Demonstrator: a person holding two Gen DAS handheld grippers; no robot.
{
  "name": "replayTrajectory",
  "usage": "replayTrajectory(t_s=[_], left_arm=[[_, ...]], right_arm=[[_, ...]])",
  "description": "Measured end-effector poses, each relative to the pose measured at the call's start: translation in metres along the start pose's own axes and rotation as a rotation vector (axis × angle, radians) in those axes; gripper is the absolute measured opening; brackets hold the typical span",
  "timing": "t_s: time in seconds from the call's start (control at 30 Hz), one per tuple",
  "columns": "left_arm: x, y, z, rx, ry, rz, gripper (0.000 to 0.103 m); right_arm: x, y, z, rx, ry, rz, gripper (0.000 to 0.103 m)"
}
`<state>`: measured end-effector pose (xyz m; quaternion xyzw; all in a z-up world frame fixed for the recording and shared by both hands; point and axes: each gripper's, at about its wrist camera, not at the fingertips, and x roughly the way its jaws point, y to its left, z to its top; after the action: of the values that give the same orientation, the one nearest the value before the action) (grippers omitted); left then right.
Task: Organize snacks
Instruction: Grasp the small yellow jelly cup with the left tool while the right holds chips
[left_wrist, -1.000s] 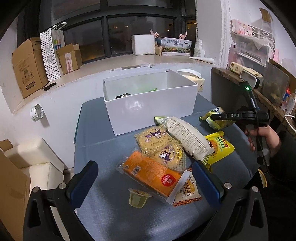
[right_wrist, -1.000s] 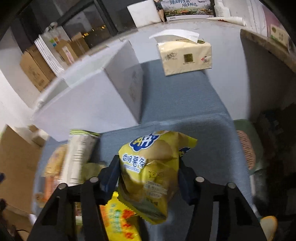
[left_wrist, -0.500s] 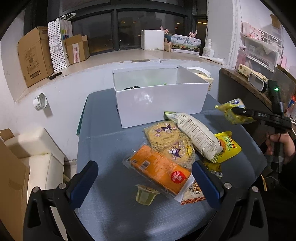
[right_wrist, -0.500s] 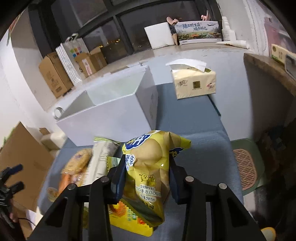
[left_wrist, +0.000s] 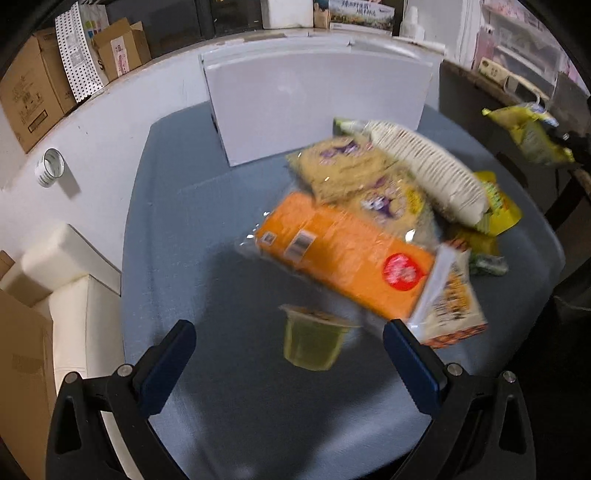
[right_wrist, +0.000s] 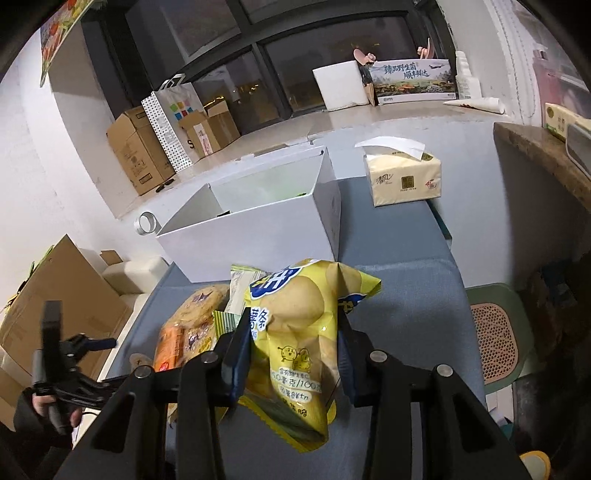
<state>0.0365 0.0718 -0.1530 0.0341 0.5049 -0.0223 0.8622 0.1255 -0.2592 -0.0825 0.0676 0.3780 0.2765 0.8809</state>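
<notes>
My right gripper (right_wrist: 293, 343) is shut on a yellow potato-chip bag (right_wrist: 299, 332) and holds it in the air in front of the open white box (right_wrist: 258, 225); the bag also shows at the right edge of the left wrist view (left_wrist: 532, 133). My left gripper (left_wrist: 291, 347) is open and empty, just above a small green jelly cup (left_wrist: 314, 339) that sits between its fingers. Behind the cup lie an orange packet (left_wrist: 347, 254), cookie packs (left_wrist: 354, 173), a long white pack (left_wrist: 424, 166) and a small orange-printed sachet (left_wrist: 454, 302) on the blue table (left_wrist: 184, 229).
A tissue box (right_wrist: 402, 177) stands on the table right of the white box. Cardboard boxes (right_wrist: 140, 151) and a dotted paper bag (right_wrist: 170, 122) line the window ledge. A wooden shelf (right_wrist: 546, 158) is at the right, a white sofa (left_wrist: 70, 273) at the left.
My left gripper has dropped and moved forward toward the jelly cup, which now sits between its fingers. My right gripper has lifted the chip bag higher, and the inside of the box now shows.
</notes>
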Motion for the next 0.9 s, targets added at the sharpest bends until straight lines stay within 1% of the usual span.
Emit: replayTrajectory(t_s=[0.07, 0.1, 0.13, 0.17, 0.2, 0.23, 0.3, 0.37, 0.47, 0.5, 0.57, 0.67, 0.77, 0.83, 0.9], left_arm=[[0.006, 0.001, -0.001, 0.007, 0.005, 0.0, 0.103], [0.007, 0.002, -0.001, 0.008, -0.008, 0.004, 0.102], [0.008, 0.002, -0.001, 0.008, -0.023, -0.002, 0.096], [0.008, 0.003, 0.0, 0.002, -0.032, -0.013, 0.084], [0.01, 0.005, 0.0, -0.004, -0.03, -0.026, 0.075], [0.013, 0.005, 0.0, -0.006, -0.015, -0.05, 0.05], [0.012, 0.003, 0.001, 0.006, -0.015, -0.031, 0.051], [0.01, 0.006, -0.001, -0.01, -0.016, -0.064, 0.05], [-0.001, 0.015, -0.002, -0.06, -0.048, -0.095, 0.05], [-0.006, 0.018, -0.002, -0.075, -0.066, -0.108, 0.05], [-0.026, 0.024, 0.001, -0.104, -0.136, -0.153, 0.05], [-0.052, 0.029, 0.011, -0.131, -0.224, -0.186, 0.05], [-0.072, 0.034, 0.021, -0.155, -0.291, -0.211, 0.05], [-0.084, 0.035, 0.037, -0.157, -0.333, -0.24, 0.05], [-0.091, 0.031, 0.06, -0.145, -0.355, -0.233, 0.05]], right_arm=[[0.001, 0.0, -0.001, 0.001, 0.004, 0.001, 0.043], [0.003, 0.0, -0.002, 0.002, 0.009, 0.002, 0.043], [0.004, 0.0, -0.002, 0.004, 0.011, 0.002, 0.043], [0.005, 0.0, -0.003, 0.005, 0.013, 0.003, 0.043], [0.006, 0.0, -0.003, 0.005, 0.016, 0.007, 0.043], [0.007, 0.001, -0.004, 0.003, 0.019, 0.01, 0.043], [0.009, 0.003, -0.004, -0.001, 0.025, 0.013, 0.043], [0.009, 0.005, -0.005, -0.002, 0.025, 0.016, 0.043], [0.008, 0.006, -0.005, 0.0, 0.024, 0.019, 0.043], [0.008, 0.006, -0.005, 0.001, 0.023, 0.021, 0.043], [0.008, 0.007, -0.005, 0.002, 0.021, 0.026, 0.043], [0.007, 0.012, -0.004, -0.01, 0.02, 0.034, 0.043], [0.007, 0.018, -0.001, -0.021, 0.015, 0.045, 0.043], [0.006, 0.024, 0.003, -0.032, 0.009, 0.053, 0.043], [0.004, 0.03, 0.01, -0.045, -0.004, 0.067, 0.043]])
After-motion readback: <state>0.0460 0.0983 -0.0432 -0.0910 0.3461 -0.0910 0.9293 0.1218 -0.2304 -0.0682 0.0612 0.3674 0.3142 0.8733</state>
